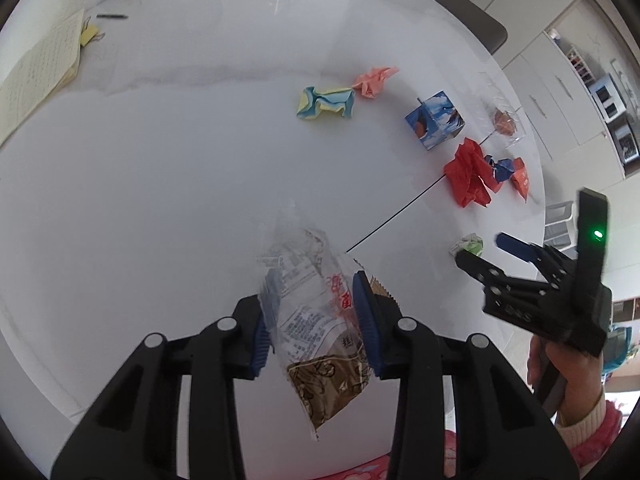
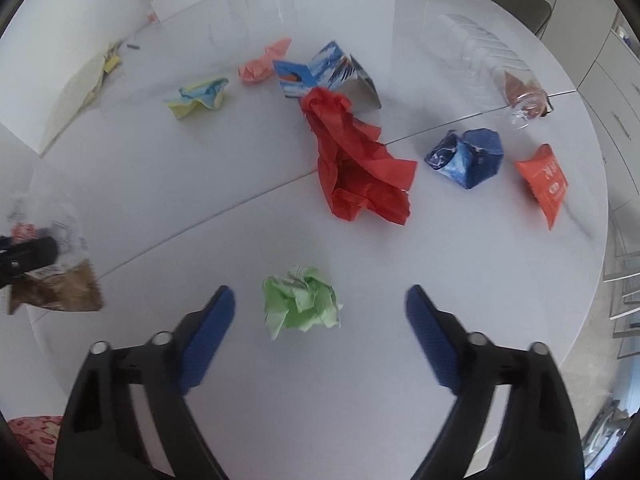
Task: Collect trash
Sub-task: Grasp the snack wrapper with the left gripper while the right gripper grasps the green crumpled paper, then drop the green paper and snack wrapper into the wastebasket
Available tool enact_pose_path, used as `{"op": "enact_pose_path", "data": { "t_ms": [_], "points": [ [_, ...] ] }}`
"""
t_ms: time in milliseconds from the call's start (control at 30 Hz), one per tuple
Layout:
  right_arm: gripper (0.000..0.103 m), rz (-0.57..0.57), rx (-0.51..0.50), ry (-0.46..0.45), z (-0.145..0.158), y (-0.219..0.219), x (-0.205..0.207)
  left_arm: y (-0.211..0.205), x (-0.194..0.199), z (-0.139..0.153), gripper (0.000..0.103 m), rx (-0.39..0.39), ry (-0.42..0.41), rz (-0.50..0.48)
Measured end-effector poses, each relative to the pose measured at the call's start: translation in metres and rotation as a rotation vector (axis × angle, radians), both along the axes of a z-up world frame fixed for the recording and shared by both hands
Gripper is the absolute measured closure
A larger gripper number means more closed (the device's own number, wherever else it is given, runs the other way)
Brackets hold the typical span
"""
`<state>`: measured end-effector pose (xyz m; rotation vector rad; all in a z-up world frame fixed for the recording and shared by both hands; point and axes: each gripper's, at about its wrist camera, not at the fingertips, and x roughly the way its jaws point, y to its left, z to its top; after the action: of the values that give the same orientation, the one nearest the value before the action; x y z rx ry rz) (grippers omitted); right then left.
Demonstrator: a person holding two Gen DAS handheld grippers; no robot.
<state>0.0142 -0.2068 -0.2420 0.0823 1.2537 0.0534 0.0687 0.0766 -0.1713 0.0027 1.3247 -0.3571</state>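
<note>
Currently, status by item:

Left gripper (image 1: 316, 316): clenched on the snack wrapper (image 1: 320, 336); both blue pads press its sides, and I hold it above the table (image 1: 160, 160).

Snack wrapper: clear crinkled film printed with black text and red characters, with a brown patterned end hanging lowest. It looks light and limp (I judge it could slip if my grip eases).

Right gripper (image 2: 320, 312): released, jaws standing apart with the green paper ball (image 2: 302, 304) between them; neither pad touches it yet.

Green paper ball: pale green, tightly crumpled, resting on the table near its front edge.

Progress: early. One piece is in hand, a second is lined up, and I see no bin or bag in either view.

Remaining on the table: red crumpled sheet (image 2: 356, 160), blue crumpled paper (image 2: 466, 158), orange sachet (image 2: 544, 182), clear plastic bottle (image 2: 500, 68) lying on its side, blue printed carton (image 2: 324, 70), pink paper wad (image 2: 262, 64), yellow-and-blue paper wad (image 2: 200, 96).

Not trash, by my judgement: the notebook (image 1: 36, 76) and pen (image 1: 112, 16) at the far side.
</note>
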Motion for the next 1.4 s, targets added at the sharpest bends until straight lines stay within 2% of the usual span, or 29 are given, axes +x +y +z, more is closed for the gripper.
{"op": "enact_pose_path", "data": {
  "t_ms": [33, 100, 133, 300, 467, 633, 733, 933, 967, 1100, 1200, 1267, 1400],
  "points": [
    [0.047, -0.005, -0.006, 0.018, -0.004, 0.0, 0.001, -0.002, 0.003, 0.0, 0.066, 0.003, -0.005, -0.008],
    [0.066, -0.014, -0.01, 0.018, -0.004, -0.002, 0.0, -0.002, 0.003, 0.002, 0.066, 0.004, -0.008, -0.022],
    [0.069, -0.014, -0.009, 0.016, -0.002, -0.003, -0.002, -0.005, 0.003, 0.003, 0.066, 0.007, -0.013, -0.035],
    [0.069, -0.057, 0.009, -0.023, 0.021, -0.024, -0.025, -0.023, -0.001, 0.009, 0.066, -0.008, -0.019, -0.108],
    [0.069, -0.153, -0.008, -0.082, 0.056, -0.072, -0.072, -0.08, -0.017, 0.021, 0.066, -0.051, -0.035, -0.268],
    [0.069, -0.283, -0.05, -0.116, 0.079, -0.139, -0.128, -0.173, -0.05, 0.027, 0.066, -0.091, -0.028, -0.482],
    [0.069, -0.352, -0.071, -0.117, 0.088, -0.182, -0.163, -0.235, -0.074, 0.021, 0.066, -0.101, -0.013, -0.594],
    [0.069, -0.428, -0.075, -0.11, 0.091, -0.258, -0.215, -0.343, -0.12, -0.013, 0.063, -0.109, 0.075, -0.715],
    [0.069, -0.434, -0.067, -0.111, 0.09, -0.27, -0.221, -0.357, -0.126, -0.019, 0.056, -0.114, 0.085, -0.724],
    [0.069, -0.43, -0.048, -0.103, 0.084, -0.302, -0.234, -0.4, -0.141, -0.036, 0.04, -0.066, 0.075, -0.715],
    [0.069, -0.402, -0.025, -0.103, 0.077, -0.319, -0.235, -0.409, -0.143, -0.033, 0.033, -0.052, 0.059, -0.673],
    [0.069, -0.374, -0.004, -0.099, 0.071, -0.327, -0.231, -0.408, -0.141, -0.026, 0.019, -0.057, 0.039, -0.621],
    [0.068, -0.312, 0.021, -0.102, 0.066, -0.331, -0.224, -0.395, -0.14, -0.008, 0.017, -0.053, 0.007, -0.548]
  ]
}}
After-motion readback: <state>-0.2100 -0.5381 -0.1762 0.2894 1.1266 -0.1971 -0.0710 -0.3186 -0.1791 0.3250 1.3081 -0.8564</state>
